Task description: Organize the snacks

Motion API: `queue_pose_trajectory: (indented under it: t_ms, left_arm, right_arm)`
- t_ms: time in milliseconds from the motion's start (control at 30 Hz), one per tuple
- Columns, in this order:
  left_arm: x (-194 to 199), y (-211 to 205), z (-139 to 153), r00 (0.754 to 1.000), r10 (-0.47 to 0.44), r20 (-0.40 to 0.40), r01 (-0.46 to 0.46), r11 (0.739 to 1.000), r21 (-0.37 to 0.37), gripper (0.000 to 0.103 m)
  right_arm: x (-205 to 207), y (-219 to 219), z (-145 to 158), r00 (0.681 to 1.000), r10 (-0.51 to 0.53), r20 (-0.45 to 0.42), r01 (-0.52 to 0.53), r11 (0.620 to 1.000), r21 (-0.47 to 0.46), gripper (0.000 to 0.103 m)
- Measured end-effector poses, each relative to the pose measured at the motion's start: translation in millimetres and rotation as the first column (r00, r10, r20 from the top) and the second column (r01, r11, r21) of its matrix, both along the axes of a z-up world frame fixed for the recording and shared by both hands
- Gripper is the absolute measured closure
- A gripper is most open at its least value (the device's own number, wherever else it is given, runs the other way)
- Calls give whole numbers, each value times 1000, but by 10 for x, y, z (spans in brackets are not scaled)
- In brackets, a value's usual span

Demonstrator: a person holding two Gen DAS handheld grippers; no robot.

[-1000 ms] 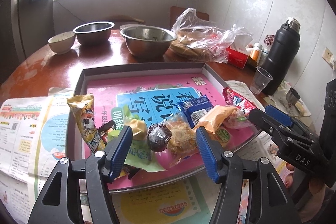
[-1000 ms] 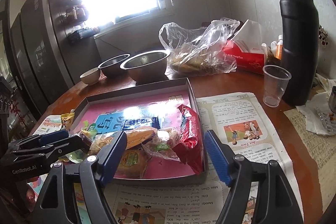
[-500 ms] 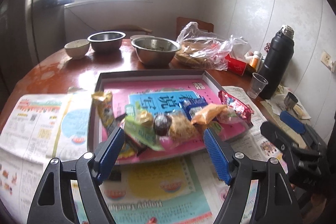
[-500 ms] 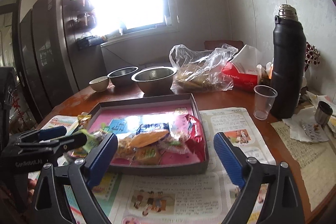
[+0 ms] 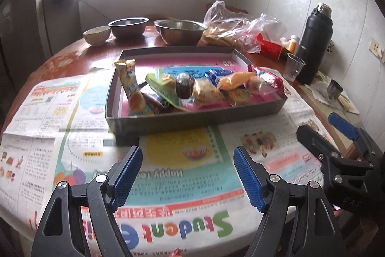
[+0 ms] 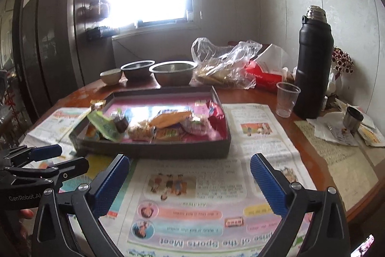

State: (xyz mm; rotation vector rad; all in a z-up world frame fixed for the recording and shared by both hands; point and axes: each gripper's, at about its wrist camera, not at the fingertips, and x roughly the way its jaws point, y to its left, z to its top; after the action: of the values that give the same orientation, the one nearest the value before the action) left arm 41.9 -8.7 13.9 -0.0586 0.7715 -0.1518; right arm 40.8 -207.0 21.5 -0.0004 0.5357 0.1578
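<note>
A dark shallow tray (image 5: 192,121) with a pink lining holds a heap of wrapped snacks (image 5: 204,88): a yellow packet leaning at the left, a green wrapper, a brown cupcake, an orange pouch, a red packet at the right. My left gripper (image 5: 187,153) hangs open and empty over the newspaper, just short of the tray's front wall. In the right wrist view the tray (image 6: 168,152) and snacks (image 6: 168,122) lie ahead of my right gripper (image 6: 190,158), whose jaws are opening with nothing between them. Each gripper shows in the other's view: right gripper (image 5: 317,123), left gripper (image 6: 72,155).
Newspapers (image 5: 180,184) cover the round wooden table under and in front of the tray. Behind it stand two steel bowls (image 5: 180,31), a small bowl (image 5: 96,34) and a plastic bag (image 5: 235,30). A black thermos (image 6: 312,64), a clear cup (image 6: 286,100) and a metal cup (image 6: 352,118) stand at the right.
Both grippers have drawn back from over the tray toward the table's near edge, and their jaws have widened. The snacks stay in the tray.
</note>
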Motion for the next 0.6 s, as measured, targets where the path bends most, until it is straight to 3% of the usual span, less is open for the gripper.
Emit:
queue_pose_trajectory:
  t_ms: [333, 600]
  left_arm:
    - [-73, 36, -45, 1000, 20, -15, -20, 999, 35, 24]
    - [-106, 64, -25, 1000, 27, -15, -27, 999, 43, 24]
  right_arm:
    - [-137, 44, -181, 997, 9, -75, -7, 1000, 17, 2]
    - [-206, 69, -134, 998, 11, -67, -9, 1000, 16, 2]
